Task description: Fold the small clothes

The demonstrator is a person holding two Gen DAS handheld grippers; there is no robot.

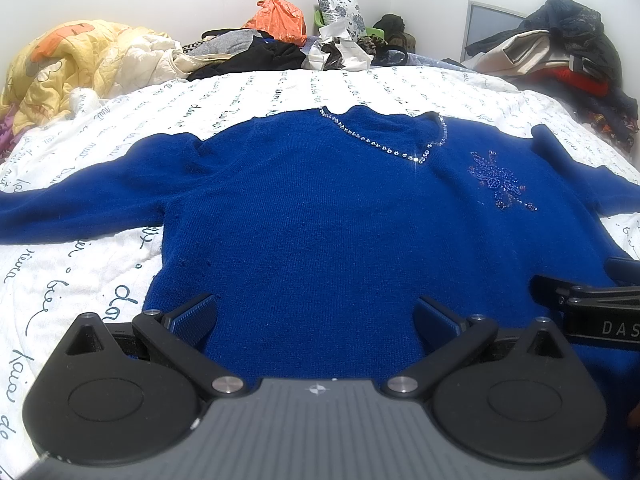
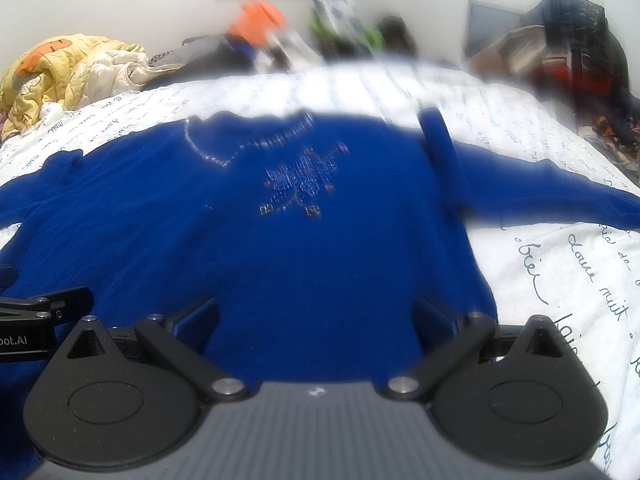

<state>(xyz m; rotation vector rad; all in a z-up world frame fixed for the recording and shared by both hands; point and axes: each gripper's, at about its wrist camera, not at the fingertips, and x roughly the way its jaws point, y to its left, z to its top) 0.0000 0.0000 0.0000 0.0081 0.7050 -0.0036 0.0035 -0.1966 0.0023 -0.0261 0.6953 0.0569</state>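
A royal-blue knit sweater point(image 1: 320, 216) lies flat and face up on the bed, both sleeves spread out, with a beaded V neckline point(image 1: 400, 148) and a beaded motif point(image 1: 500, 180) on the chest. My left gripper point(image 1: 316, 312) hovers open over the lower left of the hem, nothing between its fingers. In the blurred right wrist view, the sweater point(image 2: 300, 240) fills the middle and my right gripper point(image 2: 316, 316) stands open over its lower right part. Each gripper shows at the other view's edge: the right gripper point(image 1: 580, 300) and the left gripper point(image 2: 36, 312).
The white bedspread point(image 1: 80, 280) with script lettering covers the bed. A yellow quilt point(image 1: 72, 64) is bunched at the far left, mixed clothes and an orange bag point(image 1: 276, 16) lie along the back, and a heap of dark clothing point(image 1: 572, 52) sits at the far right.
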